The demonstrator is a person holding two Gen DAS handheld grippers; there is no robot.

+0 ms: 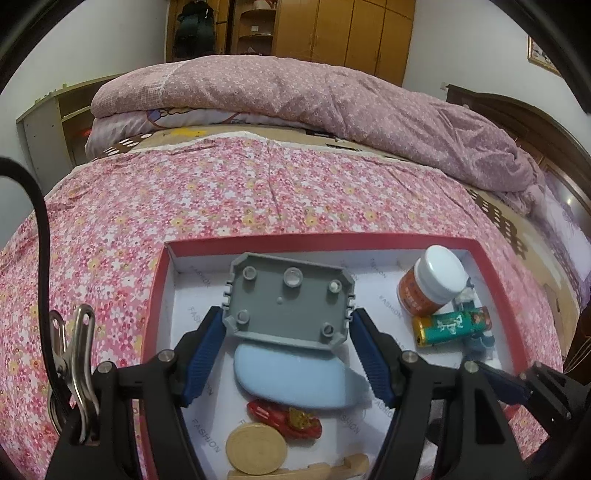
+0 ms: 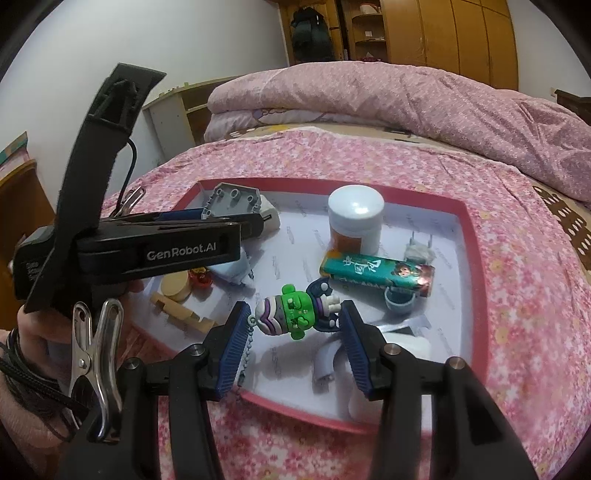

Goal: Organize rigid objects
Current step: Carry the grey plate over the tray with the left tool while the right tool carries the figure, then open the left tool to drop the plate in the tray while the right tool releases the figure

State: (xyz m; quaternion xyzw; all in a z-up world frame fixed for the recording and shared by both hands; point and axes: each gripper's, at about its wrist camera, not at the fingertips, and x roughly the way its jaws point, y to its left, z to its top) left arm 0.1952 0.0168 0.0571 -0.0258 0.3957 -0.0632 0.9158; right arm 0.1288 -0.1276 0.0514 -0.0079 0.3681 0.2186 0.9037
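The grey plastic cover (image 1: pixel 290 301) sits clamped between the blue pads of the left gripper (image 1: pixel 288 321), held by its two short ends above the near-left part of the red-rimmed box (image 1: pixel 255 244). Its studded underside faces the left wrist camera, and in the right wrist view the same cover (image 2: pixel 231 201) appears edge-on above the box's far-left corner. The right gripper (image 2: pixel 293 317) is closed on a small green and purple toy figure (image 2: pixel 291 312), pinched between its pads over the near middle of the box (image 2: pixel 476 258), with a bead chain hanging from the figure's left end.

Under the cover, a pale blue oval piece (image 1: pixel 291 376) lies on the white lining of the box. Nearer the camera are a red toy car (image 1: pixel 284 419), a round wooden disc (image 1: pixel 256 448) and a notched wooden block (image 1: pixel 314 470). On the right side of the box stands an orange bottle with a white cap (image 1: pixel 430 280), and just beside it a teal cylindrical tube (image 1: pixel 452 325) lies on its side. In the right wrist view a small white plug adapter (image 2: pixel 419 249) rests behind the tube (image 2: pixel 376 273), and a small blue cup (image 2: pixel 400 301) sits just in front of it.

The box rests on a bed covered with a pink floral sheet (image 1: pixel 184 199). A folded pink quilt (image 1: pixel 295 92) lies across the far side, with wooden wardrobes (image 1: pixel 351 26) behind.
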